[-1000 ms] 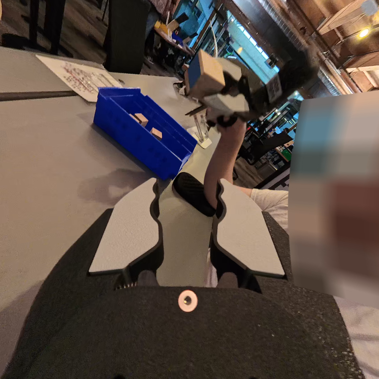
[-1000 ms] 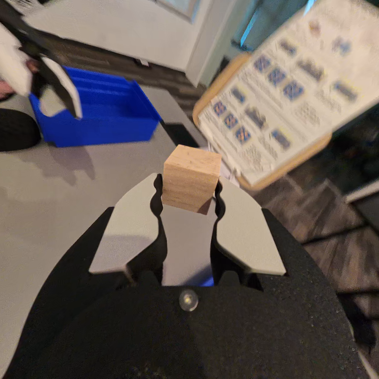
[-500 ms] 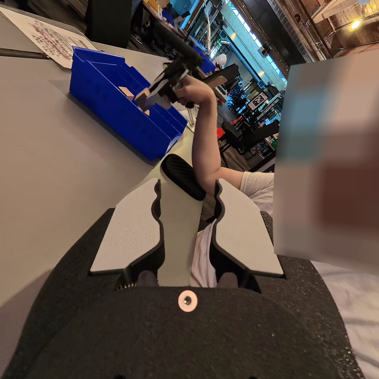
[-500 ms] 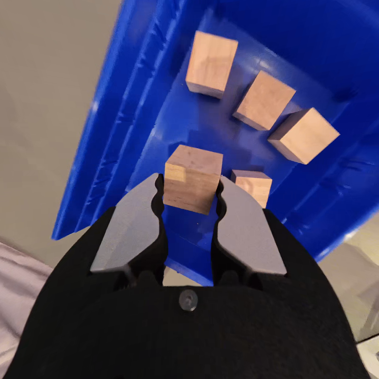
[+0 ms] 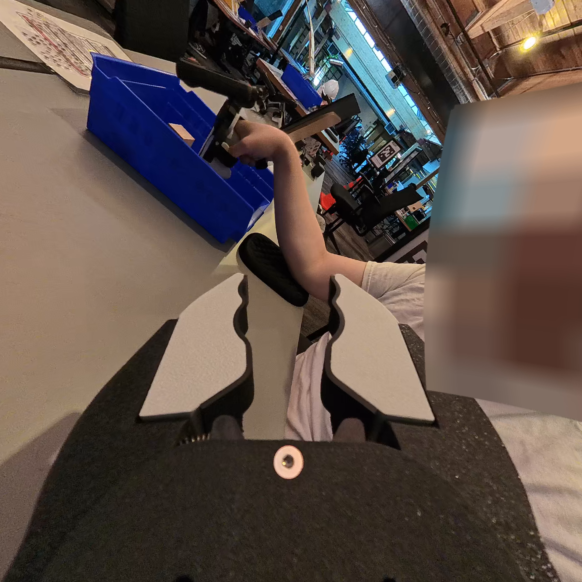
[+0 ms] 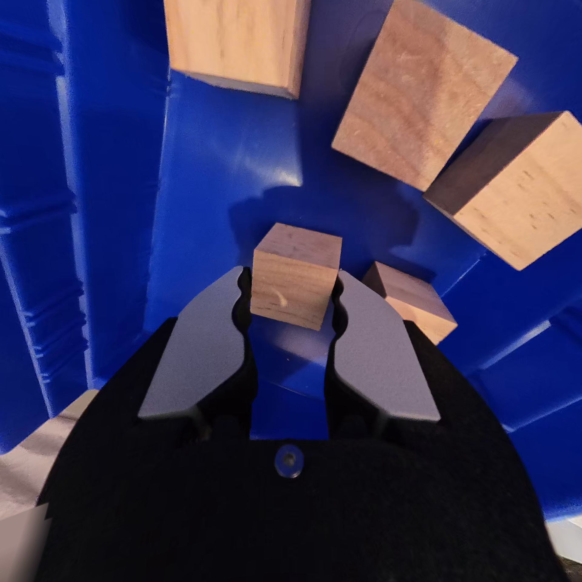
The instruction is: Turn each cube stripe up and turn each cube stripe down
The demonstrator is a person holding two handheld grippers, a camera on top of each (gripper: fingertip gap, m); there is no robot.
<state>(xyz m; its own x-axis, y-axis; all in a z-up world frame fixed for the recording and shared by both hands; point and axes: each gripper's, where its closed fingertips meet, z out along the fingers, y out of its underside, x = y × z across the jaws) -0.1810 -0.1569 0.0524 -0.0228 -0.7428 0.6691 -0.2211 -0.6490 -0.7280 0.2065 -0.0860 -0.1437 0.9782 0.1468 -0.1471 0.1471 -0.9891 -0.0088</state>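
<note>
My right gripper (image 6: 291, 278) is shut on a plain wooden cube (image 6: 294, 283) and holds it low inside the blue bin (image 6: 204, 189). No stripe shows on the cube's visible faces. Several other wooden cubes lie on the bin floor: one at the top (image 6: 236, 41), one at the upper right (image 6: 422, 91), one at the right (image 6: 510, 189), and one just right of my fingers (image 6: 409, 302). In the left wrist view, my left gripper (image 5: 286, 280) is open and empty above the table's near edge. The right gripper (image 5: 220, 148) reaches into the bin (image 5: 157, 151) there.
A black padded rest (image 5: 271, 271) lies on the grey table (image 5: 78, 252) between my left gripper and the bin. A person's forearm (image 5: 293, 214) crosses behind it. A printed sheet (image 5: 53, 41) lies at the far left, beyond the bin.
My right gripper has swung from above the table down into the blue bin, still holding the cube. My left gripper has stayed open and nearly still.
</note>
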